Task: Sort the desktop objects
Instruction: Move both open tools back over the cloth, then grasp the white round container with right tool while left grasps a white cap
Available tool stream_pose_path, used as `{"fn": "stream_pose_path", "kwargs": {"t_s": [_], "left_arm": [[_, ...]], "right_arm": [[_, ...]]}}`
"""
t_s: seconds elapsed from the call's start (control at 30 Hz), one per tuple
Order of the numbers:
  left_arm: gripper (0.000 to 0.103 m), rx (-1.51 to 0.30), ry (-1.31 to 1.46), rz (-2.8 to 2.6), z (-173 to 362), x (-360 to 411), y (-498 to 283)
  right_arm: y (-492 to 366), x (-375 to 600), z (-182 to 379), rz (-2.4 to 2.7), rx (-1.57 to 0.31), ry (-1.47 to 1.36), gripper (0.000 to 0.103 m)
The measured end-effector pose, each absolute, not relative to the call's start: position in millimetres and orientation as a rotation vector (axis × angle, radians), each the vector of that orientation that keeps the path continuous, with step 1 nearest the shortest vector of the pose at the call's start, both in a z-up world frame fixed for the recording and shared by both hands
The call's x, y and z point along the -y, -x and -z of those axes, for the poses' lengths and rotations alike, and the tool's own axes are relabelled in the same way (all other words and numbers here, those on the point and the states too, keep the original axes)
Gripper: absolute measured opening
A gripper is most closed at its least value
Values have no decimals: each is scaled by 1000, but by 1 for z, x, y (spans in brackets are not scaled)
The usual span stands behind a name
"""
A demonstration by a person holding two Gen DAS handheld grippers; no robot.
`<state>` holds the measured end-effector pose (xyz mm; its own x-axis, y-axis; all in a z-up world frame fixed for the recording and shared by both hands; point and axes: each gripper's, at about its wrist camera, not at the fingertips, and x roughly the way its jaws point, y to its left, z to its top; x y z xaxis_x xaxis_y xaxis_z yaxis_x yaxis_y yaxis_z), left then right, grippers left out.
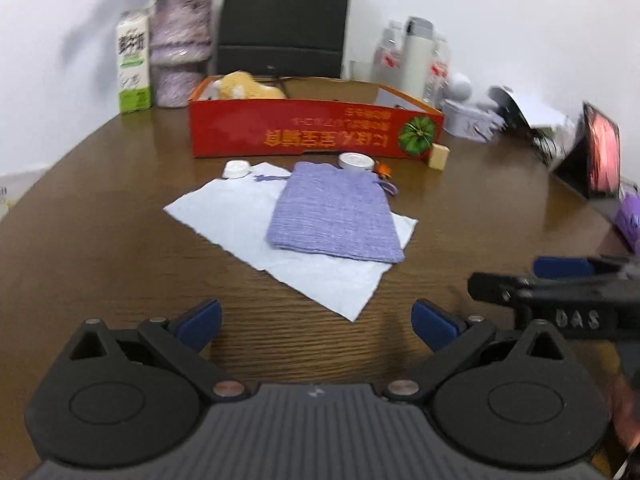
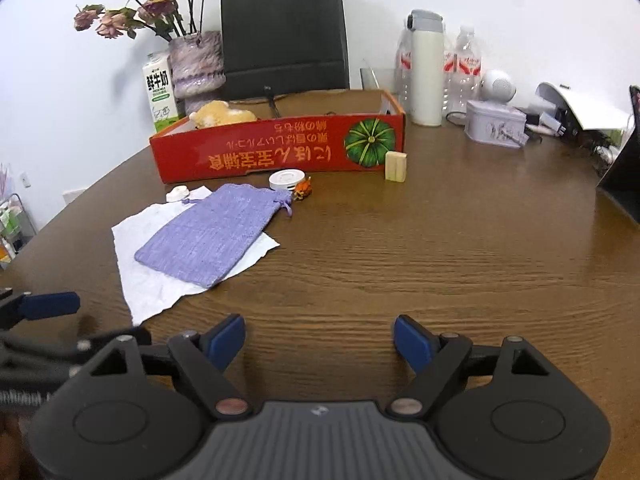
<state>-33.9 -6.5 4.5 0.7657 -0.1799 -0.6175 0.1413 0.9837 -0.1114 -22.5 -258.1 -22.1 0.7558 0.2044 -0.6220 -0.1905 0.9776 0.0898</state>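
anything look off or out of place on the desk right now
Nothing is spilled or broken. The red box has its print upside down from here, and the purple pouch lies askew on a crumpled white sheet, loose beside small items.

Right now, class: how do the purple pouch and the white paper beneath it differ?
The purple pouch is woven fabric with a drawstring; the white paper is thin, smooth and crumpled. The pouch lies on top; the paper spreads wider underneath. Both lie flat on the wooden table.
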Motion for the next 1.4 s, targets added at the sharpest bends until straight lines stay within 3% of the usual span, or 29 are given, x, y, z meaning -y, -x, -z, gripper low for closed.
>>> {"fn": "stream_pose_path", "kwargs": {"t_s": [0.07, 0.7, 0.9, 0.97, 1.03, 1.17, 1.33, 1.4], "left_arm": [[103, -670, 93, 142, -5, 5, 33], [103, -674, 83, 185, -8, 7, 27], [102, -537, 24, 106, -45, -9, -21], [91, -534, 57, 101, -50, -20, -57], [73, -591, 71, 73, -46, -22, -97], [66, -645, 92, 54, -28, -21, -147], [27, -674, 88, 31, -8, -30, -155], [26, -669, 84, 22, -7, -35, -153]], "right_arm": [[28, 255, 21, -204, -643, -2, 94], [29, 256, 20, -190, -598, 4, 93], [-15, 256, 3, -308, -641, -63, 82], [-41, 249, -4, -334, -645, -51, 78], [-68, 235, -9, -369, -661, -33, 71], [-120, 211, -5, -381, -670, -7, 59], [-174, 202, 6, -302, -688, 8, 55], [-188, 200, 18, -296, -714, 13, 41]]}}
